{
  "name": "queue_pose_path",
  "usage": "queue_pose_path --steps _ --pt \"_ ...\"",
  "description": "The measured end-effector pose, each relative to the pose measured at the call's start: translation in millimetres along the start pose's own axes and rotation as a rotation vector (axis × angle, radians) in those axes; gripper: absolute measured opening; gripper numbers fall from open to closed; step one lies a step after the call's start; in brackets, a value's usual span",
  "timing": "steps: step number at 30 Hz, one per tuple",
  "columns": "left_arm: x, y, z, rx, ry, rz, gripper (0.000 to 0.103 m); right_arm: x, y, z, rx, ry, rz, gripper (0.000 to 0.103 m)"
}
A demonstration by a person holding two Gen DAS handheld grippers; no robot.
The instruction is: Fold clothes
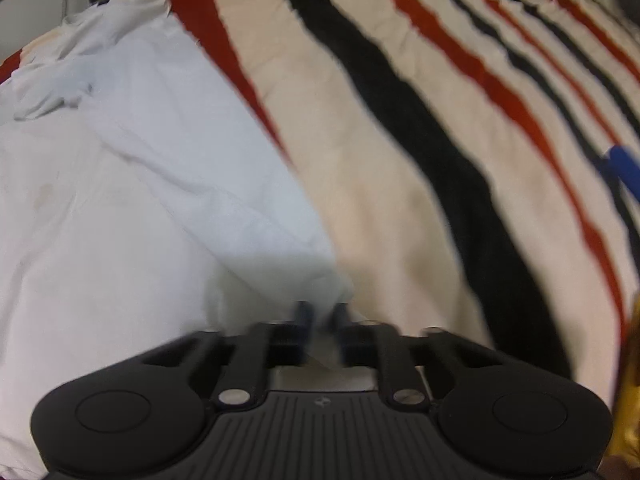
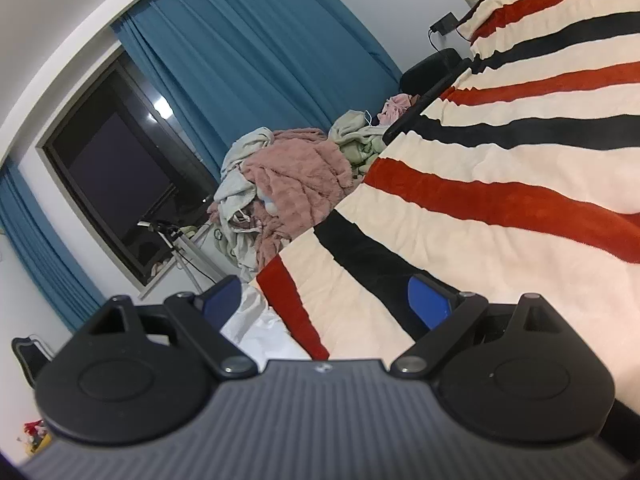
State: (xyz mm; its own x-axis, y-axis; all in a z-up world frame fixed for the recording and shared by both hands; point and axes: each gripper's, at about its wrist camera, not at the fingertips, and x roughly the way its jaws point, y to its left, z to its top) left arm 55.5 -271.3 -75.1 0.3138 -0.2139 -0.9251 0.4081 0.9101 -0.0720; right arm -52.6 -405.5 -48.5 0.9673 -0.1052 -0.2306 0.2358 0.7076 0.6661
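A white garment (image 1: 132, 184) lies rumpled on the left part of the striped blanket (image 1: 360, 120), its right edge running diagonally down toward my left gripper (image 1: 322, 314). The picture is blurred, but the left gripper's dark fingers stand close together with a strip of white cloth pinched between them at the garment's near corner. My right gripper (image 2: 325, 303) is open, its blue pads (image 2: 428, 304) wide apart with nothing between them. It hovers over the blanket's edge, and a bit of the white garment (image 2: 260, 332) shows below it. One blue fingertip (image 1: 624, 164) shows in the left wrist view.
A pile of pink, grey and green clothes (image 2: 288, 184) sits beyond the far end of the bed. Blue curtains (image 2: 248, 52) and a dark window (image 2: 120, 176) are behind it. A black chair (image 2: 428, 72) stands by the bed. Something yellow (image 1: 632, 400) is at the right edge.
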Motion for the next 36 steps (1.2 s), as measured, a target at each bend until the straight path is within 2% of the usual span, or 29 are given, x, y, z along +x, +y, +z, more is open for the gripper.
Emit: queue_pose_path --steps 3,7,9,14,20,24,25,26,27,29,30,32,34,36 --pt "-1 19 -10 -0.044 -0.028 -0.052 0.005 3 -3 0 0.009 0.009 0.003 0.092" --pt "-32 46 -19 -0.135 -0.090 -0.170 0.005 2 -2 -1 0.005 0.010 0.008 0.092" --pt "-48 66 -25 -0.187 -0.122 -0.241 0.005 1 1 -2 -0.007 0.010 0.005 0.092" --pt "-73 138 -50 -0.334 -0.150 -0.355 0.005 3 12 -7 -0.041 0.024 0.002 0.092" --pt "-44 222 -72 -0.495 -0.111 -0.328 0.005 8 30 -18 -0.109 0.070 -0.007 0.092" --pt "-31 244 -79 -0.528 -0.098 -0.357 0.011 13 43 -28 -0.165 0.105 -0.016 0.092" --pt "-34 241 -78 -0.511 -0.111 -0.353 0.013 15 47 -31 -0.176 0.115 -0.019 0.092" --pt "-37 238 -78 -0.493 -0.125 -0.349 0.021 17 50 -34 -0.187 0.125 -0.022 0.092" --pt "-40 235 -77 -0.475 -0.139 -0.345 0.036 19 53 -36 -0.198 0.135 -0.024 0.092" --pt "-46 229 -76 -0.439 -0.168 -0.337 0.055 24 59 -44 -0.219 0.159 -0.032 0.092" --pt "-46 222 -75 -0.420 -0.173 -0.319 0.059 26 61 -47 -0.230 0.171 -0.036 0.092" --pt "-46 208 -72 -0.380 -0.184 -0.282 0.062 30 65 -52 -0.245 0.190 -0.040 0.092" --pt "-35 190 -68 -0.361 -0.157 -0.241 0.062 34 67 -57 -0.255 0.208 -0.042 0.092" --pt "-25 179 -69 -0.323 -0.131 -0.208 0.058 37 69 -61 -0.258 0.223 -0.044 0.092"
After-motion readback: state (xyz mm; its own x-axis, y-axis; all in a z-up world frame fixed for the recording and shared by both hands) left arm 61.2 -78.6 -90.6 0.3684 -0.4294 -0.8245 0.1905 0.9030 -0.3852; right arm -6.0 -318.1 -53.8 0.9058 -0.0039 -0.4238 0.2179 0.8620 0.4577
